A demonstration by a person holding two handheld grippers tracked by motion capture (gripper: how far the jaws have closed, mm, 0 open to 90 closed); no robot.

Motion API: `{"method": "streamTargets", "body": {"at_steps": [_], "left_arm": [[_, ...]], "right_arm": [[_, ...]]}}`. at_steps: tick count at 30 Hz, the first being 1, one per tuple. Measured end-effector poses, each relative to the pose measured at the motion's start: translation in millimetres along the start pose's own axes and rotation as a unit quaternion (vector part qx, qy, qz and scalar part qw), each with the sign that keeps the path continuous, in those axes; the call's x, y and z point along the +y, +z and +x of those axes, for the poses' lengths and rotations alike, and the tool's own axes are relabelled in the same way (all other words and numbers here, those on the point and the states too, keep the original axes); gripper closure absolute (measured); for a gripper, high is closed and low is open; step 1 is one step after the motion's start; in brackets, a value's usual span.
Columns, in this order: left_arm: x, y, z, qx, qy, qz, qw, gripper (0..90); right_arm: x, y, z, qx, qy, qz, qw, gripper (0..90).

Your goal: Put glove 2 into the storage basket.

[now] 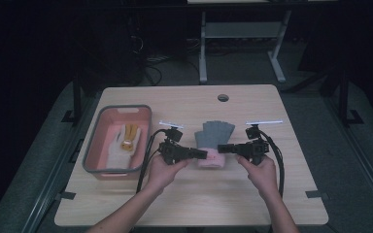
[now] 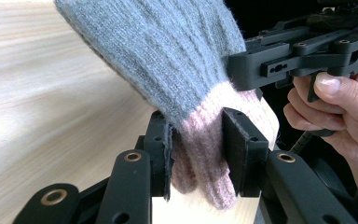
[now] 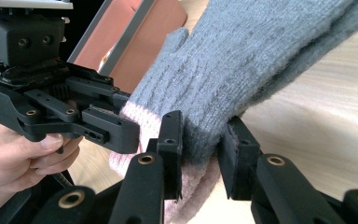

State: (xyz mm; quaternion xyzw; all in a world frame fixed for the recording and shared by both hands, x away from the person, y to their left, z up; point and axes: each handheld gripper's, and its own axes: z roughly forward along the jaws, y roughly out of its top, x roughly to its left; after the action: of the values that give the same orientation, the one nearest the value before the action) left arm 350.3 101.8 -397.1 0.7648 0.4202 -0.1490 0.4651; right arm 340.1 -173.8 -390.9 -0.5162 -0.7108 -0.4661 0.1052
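High view: both hands hold grippers at mid-table, the left gripper point(image 1: 201, 154) and right gripper point(image 1: 223, 148) meeting on a grey glove point(image 1: 214, 135) with a pink cuff. Left gripper view: jaws clamp the cuff point(image 2: 200, 158). Right gripper view: jaws pinch the glove point(image 3: 242, 70) beside the cuff.

Grey knit glove point(image 1: 214, 137) with pink cuff, held at cuff, fingers pointing away.
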Motion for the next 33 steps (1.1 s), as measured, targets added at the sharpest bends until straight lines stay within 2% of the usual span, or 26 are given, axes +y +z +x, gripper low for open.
{"method": "streamTargets", "body": {"at_steps": [12,33], "left_arm": [[3.3,-19.3,4.1,0.009,0.003,-0.009,0.9999,64.7],[13.1,-52.2,15.0,0.003,-0.001,-0.026,0.9996,66.1]], "right_arm": [[12.5,11.6,11.0,0.01,-0.01,0.006,0.9999,71.8],[36.5,27.0,33.2,0.022,-0.026,0.011,0.9993,71.8]]}}
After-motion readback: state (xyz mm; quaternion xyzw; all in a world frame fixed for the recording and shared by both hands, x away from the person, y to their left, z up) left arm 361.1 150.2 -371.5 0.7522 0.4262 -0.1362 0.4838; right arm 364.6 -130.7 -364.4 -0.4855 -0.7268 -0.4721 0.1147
